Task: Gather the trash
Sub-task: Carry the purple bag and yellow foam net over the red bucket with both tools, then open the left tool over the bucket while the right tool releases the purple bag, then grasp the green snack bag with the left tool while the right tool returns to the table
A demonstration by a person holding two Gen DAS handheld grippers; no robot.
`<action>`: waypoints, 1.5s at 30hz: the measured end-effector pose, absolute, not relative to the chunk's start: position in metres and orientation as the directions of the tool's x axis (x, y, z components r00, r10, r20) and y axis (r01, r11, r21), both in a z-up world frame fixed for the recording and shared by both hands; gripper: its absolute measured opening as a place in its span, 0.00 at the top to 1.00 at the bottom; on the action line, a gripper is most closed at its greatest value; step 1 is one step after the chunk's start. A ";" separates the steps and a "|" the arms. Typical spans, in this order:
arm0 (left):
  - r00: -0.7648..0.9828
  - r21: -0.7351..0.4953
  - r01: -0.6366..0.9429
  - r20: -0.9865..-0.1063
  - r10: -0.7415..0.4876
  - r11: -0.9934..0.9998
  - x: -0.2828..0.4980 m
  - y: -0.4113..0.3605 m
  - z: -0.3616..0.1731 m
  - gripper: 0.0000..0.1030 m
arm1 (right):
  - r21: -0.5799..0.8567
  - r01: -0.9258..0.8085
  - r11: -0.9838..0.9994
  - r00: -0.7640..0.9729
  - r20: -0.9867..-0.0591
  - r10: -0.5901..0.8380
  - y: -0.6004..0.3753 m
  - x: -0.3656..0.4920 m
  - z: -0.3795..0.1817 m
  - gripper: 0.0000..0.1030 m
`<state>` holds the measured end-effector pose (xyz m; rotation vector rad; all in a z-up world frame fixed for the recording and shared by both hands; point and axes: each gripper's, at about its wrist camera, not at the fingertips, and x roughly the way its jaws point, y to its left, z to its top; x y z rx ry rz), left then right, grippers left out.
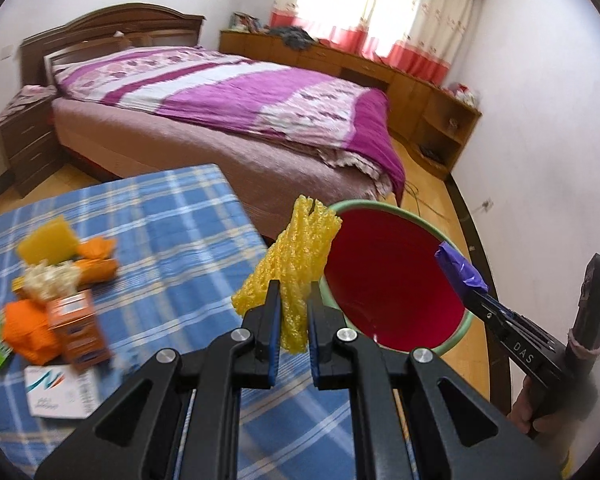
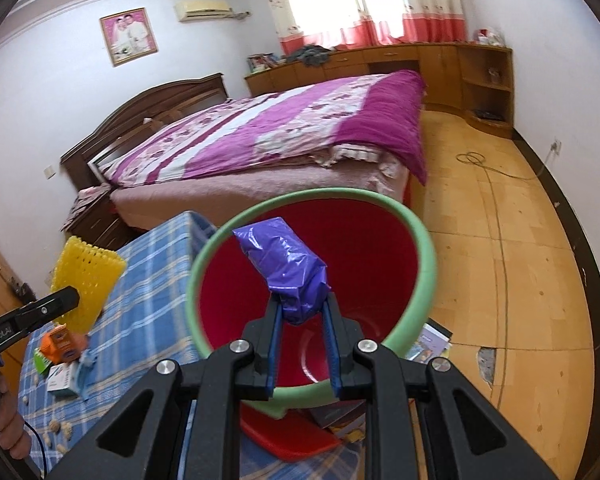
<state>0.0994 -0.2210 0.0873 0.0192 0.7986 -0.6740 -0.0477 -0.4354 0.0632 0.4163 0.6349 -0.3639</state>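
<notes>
Trash is half collected: the left gripper [image 1: 293, 312] clamps yellow foam netting [image 1: 290, 264] beside the red bin [image 1: 392, 280], the right gripper [image 2: 300, 320] pinches a purple wrapper [image 2: 286, 270] over it. Boxes and wrappers [image 1: 56, 300] remain on the checked table [image 1: 172, 216].

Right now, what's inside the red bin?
The red bin looks empty: bare red wall and floor show. The purple wrapper, held by the right gripper, hangs over the opening and hides part of the floor.

White letters reading "DAS" are showing on the right claw [image 1: 460, 280]. The left claw [image 2: 76, 300] is bearing part of a word, "Robot.AI". Box labels are too blurred to read.
</notes>
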 end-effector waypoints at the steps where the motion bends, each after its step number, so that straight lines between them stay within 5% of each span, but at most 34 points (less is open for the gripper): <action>1: 0.492 -0.227 0.573 -0.672 -0.553 0.787 0.101 -0.229 0.085 0.90 | 0.260 0.455 0.852 0.743 -0.638 -0.202 -0.440 -0.047 0.061 0.79; 13: 0.421 -0.183 0.659 -0.715 -0.559 0.730 0.113 -0.310 0.057 0.88 | 0.271 0.507 0.818 0.716 -0.660 -0.225 -0.474 -0.044 0.037 0.75; 17: 0.415 -0.169 0.660 -0.730 -0.543 0.732 0.113 -0.318 0.053 0.71 | 0.286 0.509 0.812 0.719 -0.659 -0.218 -0.477 -0.043 0.035 0.72; 20: 0.417 -0.170 0.651 -0.734 -0.536 0.739 0.115 -0.318 0.051 0.64 | 0.293 0.508 0.810 0.723 -0.656 -0.216 -0.477 -0.045 0.035 0.68; 45: 0.475 -0.188 0.530 -0.742 -0.473 0.827 0.088 -0.209 0.060 0.61 | 0.314 0.426 0.849 0.782 -0.600 -0.170 -0.407 -0.064 0.069 0.22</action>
